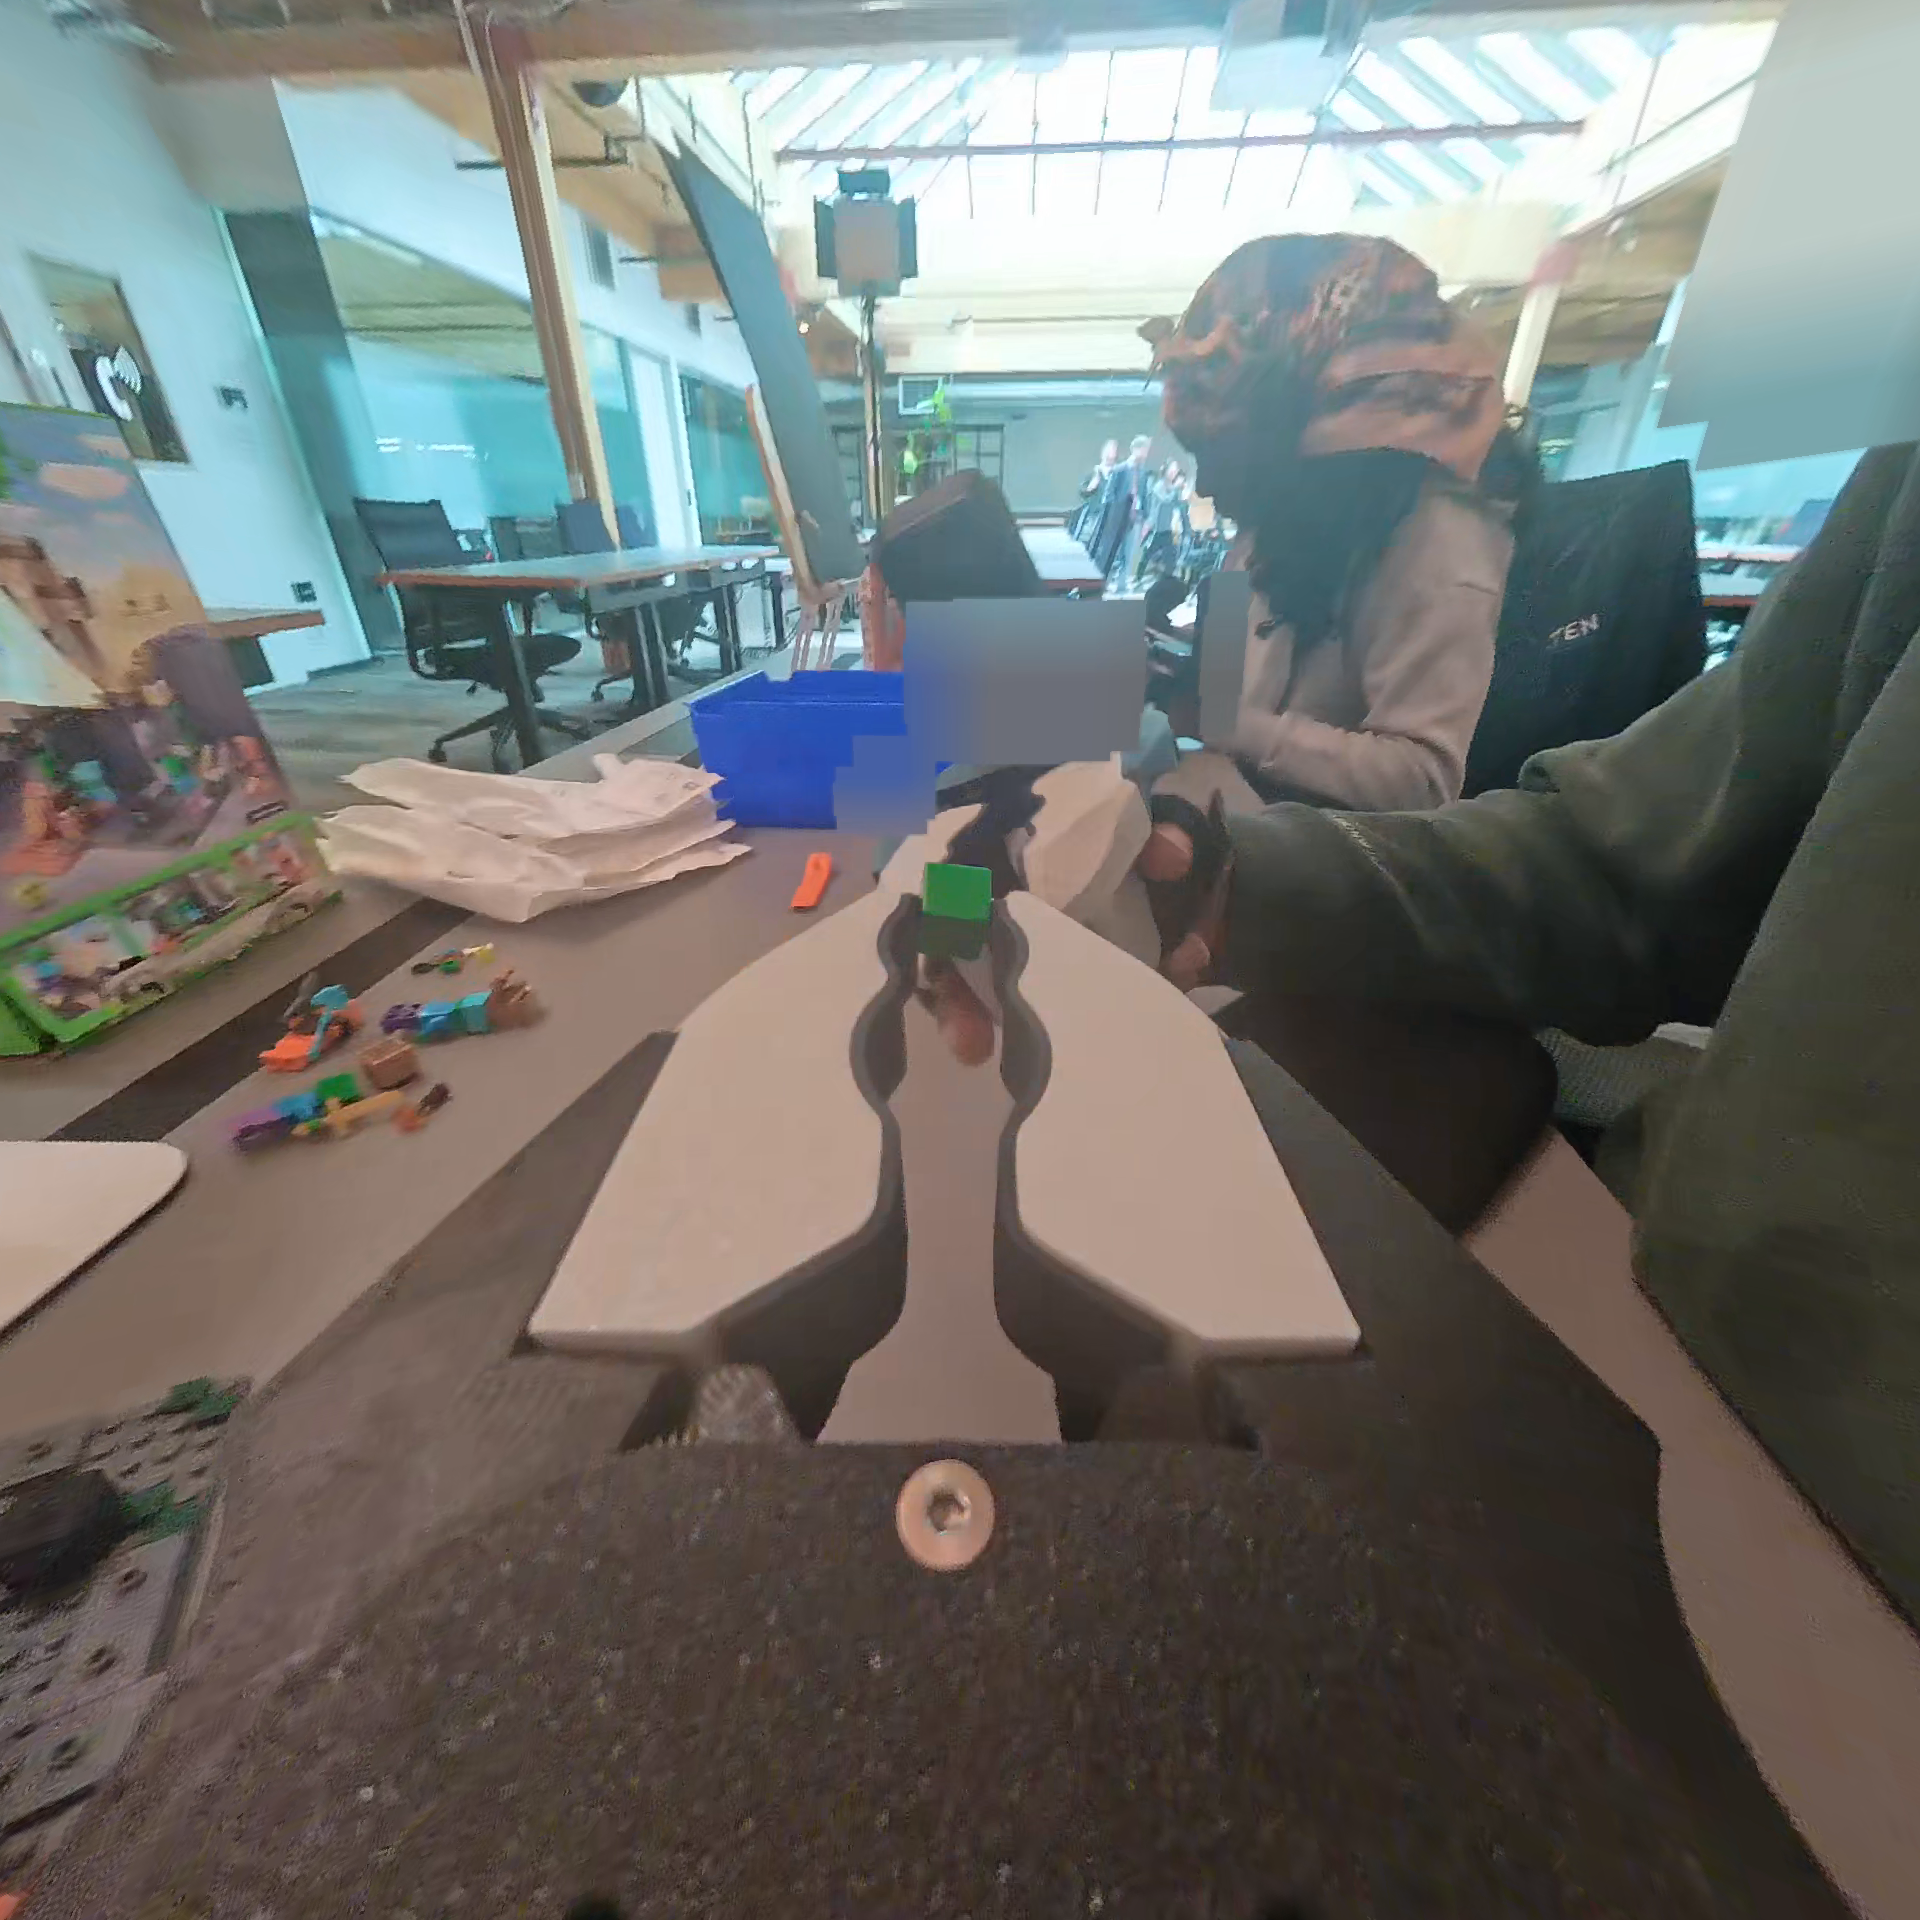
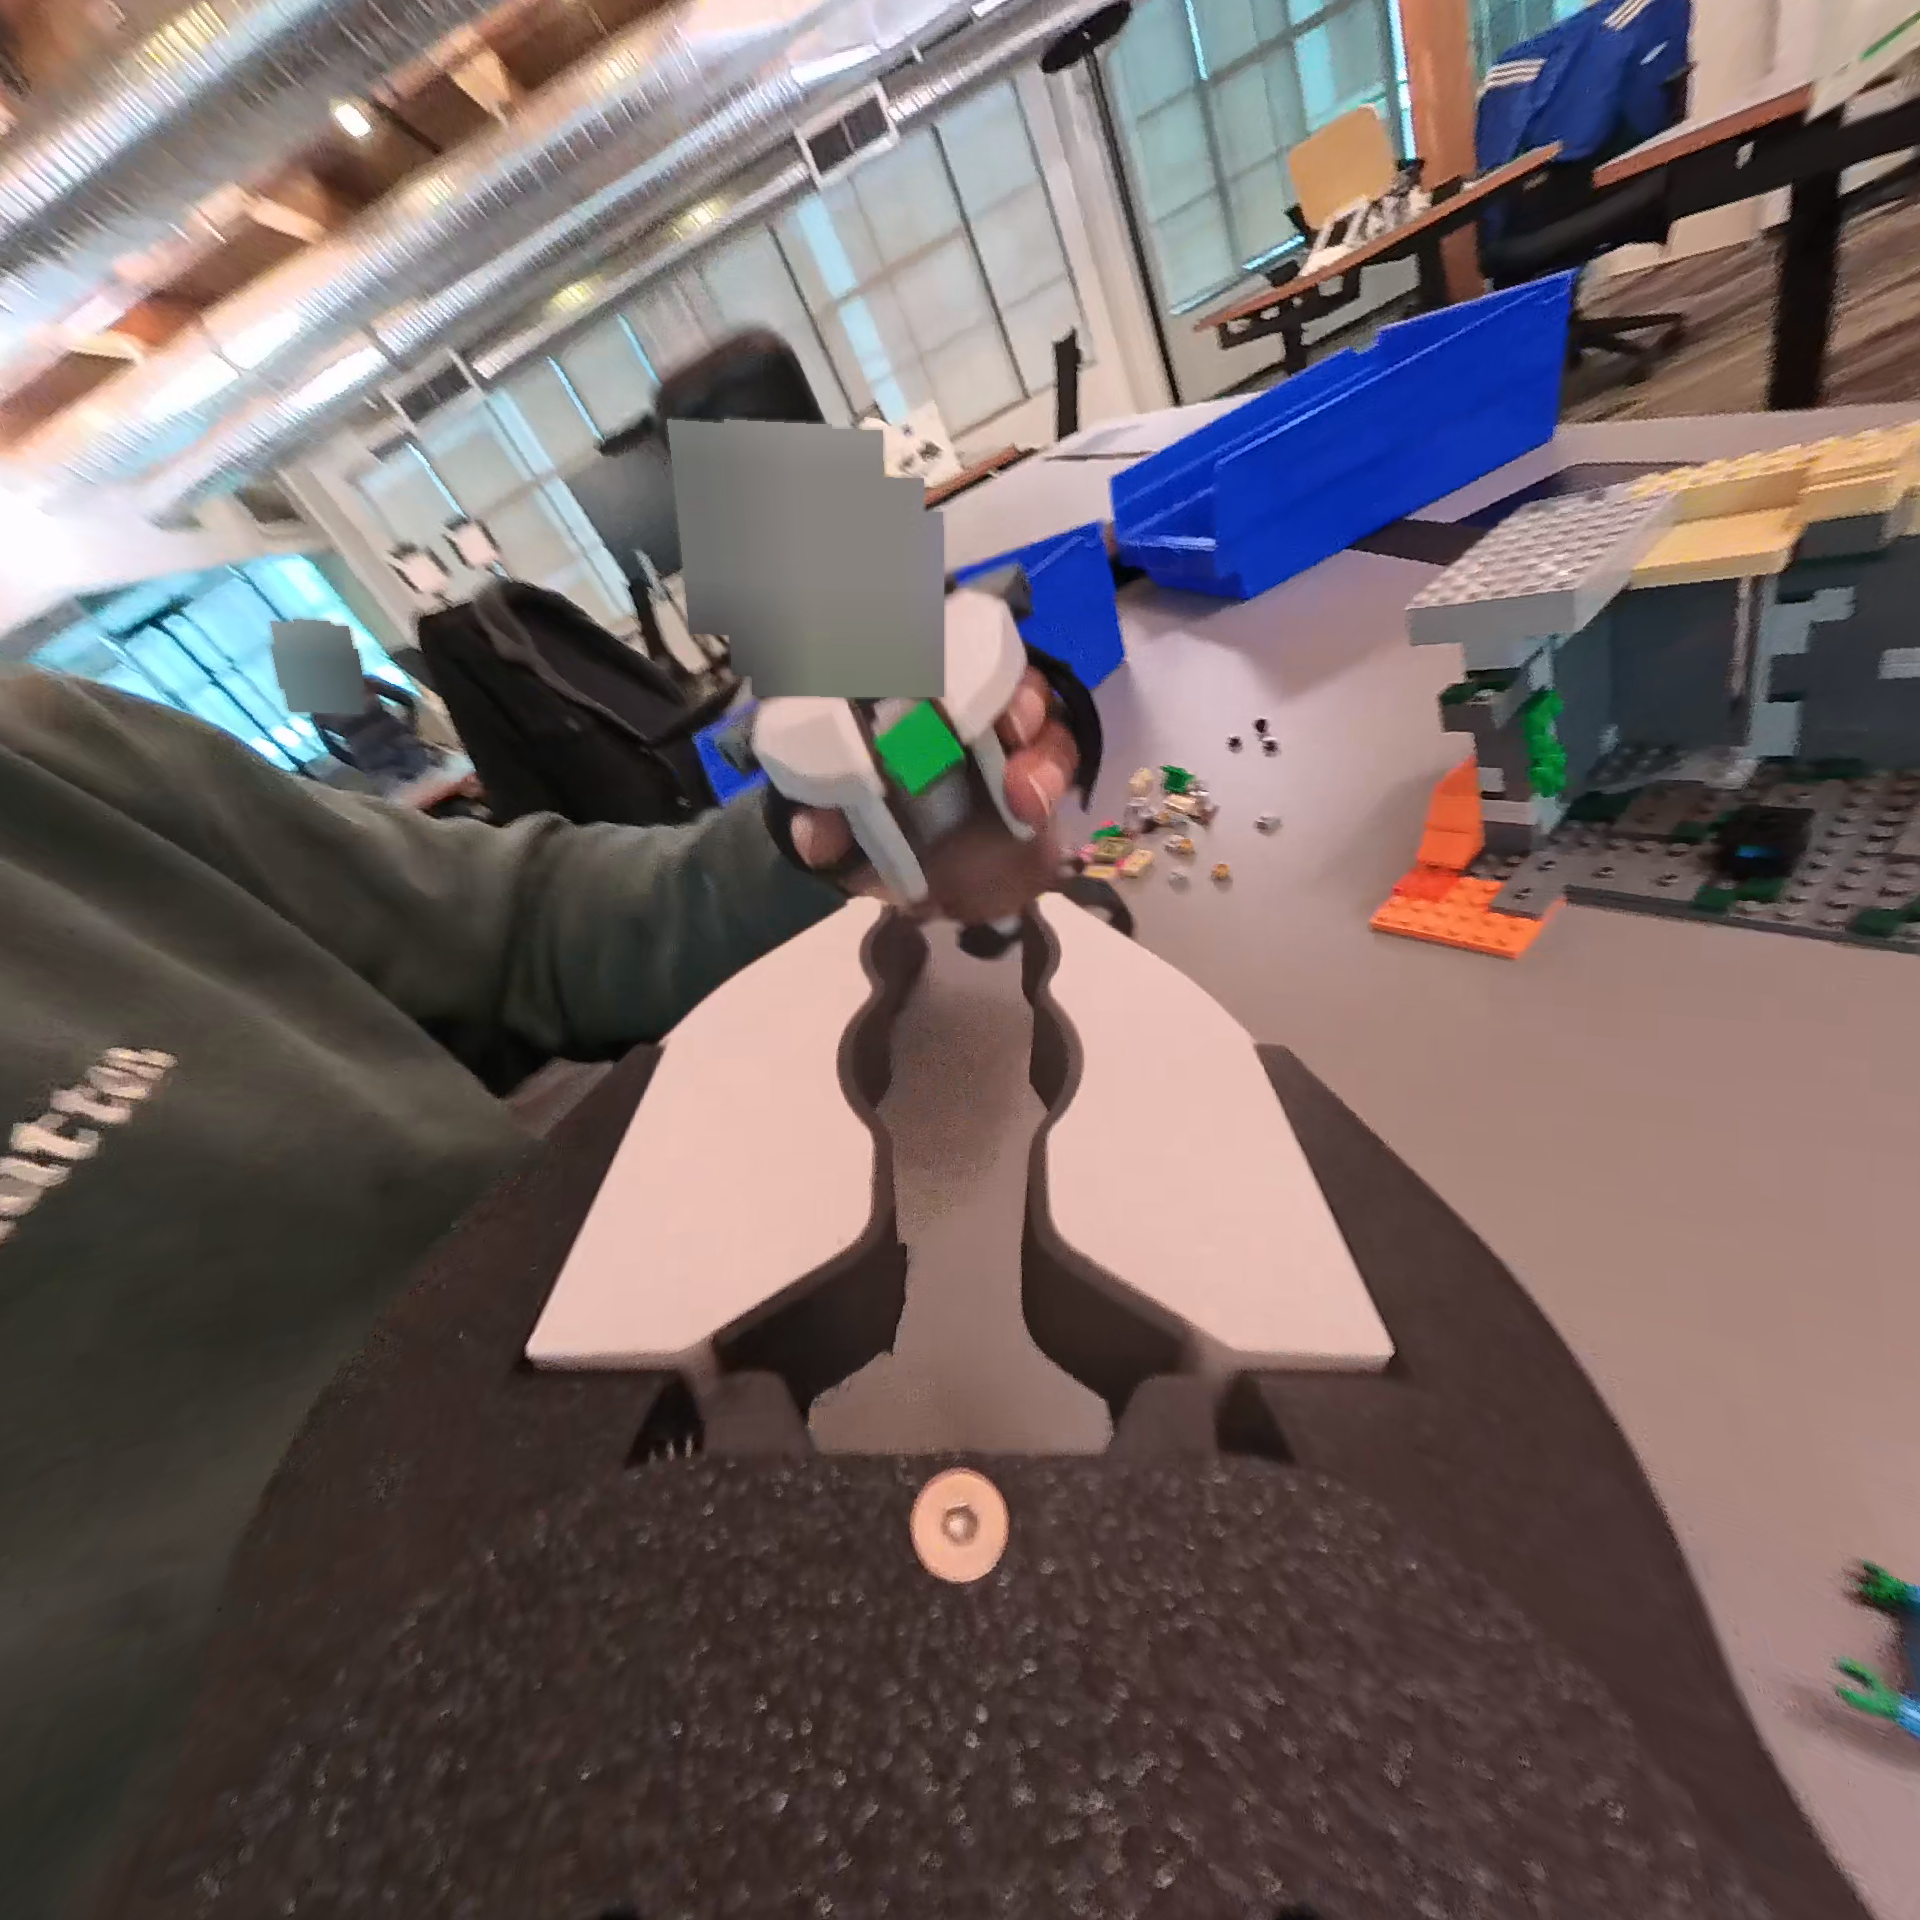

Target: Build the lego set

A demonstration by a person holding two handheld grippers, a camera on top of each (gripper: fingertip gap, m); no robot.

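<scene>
My left gripper (image 1: 954,920) is shut on a small toy brick piece with a green cube top (image 1: 956,891) and a brown lower part (image 1: 961,1023), and holds it above the grey table (image 1: 623,935). The right wrist view shows the same green cube (image 2: 916,743) pinched between the left gripper's white fingers (image 2: 904,862), which a hand holds. My right gripper (image 2: 961,920) is open. Its tips sit just below the piece's blurred brown end (image 2: 977,873), and I cannot tell whether they touch it. It also shows in the left wrist view (image 1: 1023,831), right behind the cube.
Blue bins (image 1: 790,748), white paper bags (image 1: 520,831), an orange tool (image 1: 812,881), loose coloured bricks (image 1: 395,1039) and a toy box (image 1: 125,779) lie to the left. A grey brick building (image 2: 1662,675) on plates and small scattered pieces (image 2: 1164,821) lie to the right. A person (image 1: 1351,644) sits beyond. My two grippers' fingertips are within a few centimetres of each other.
</scene>
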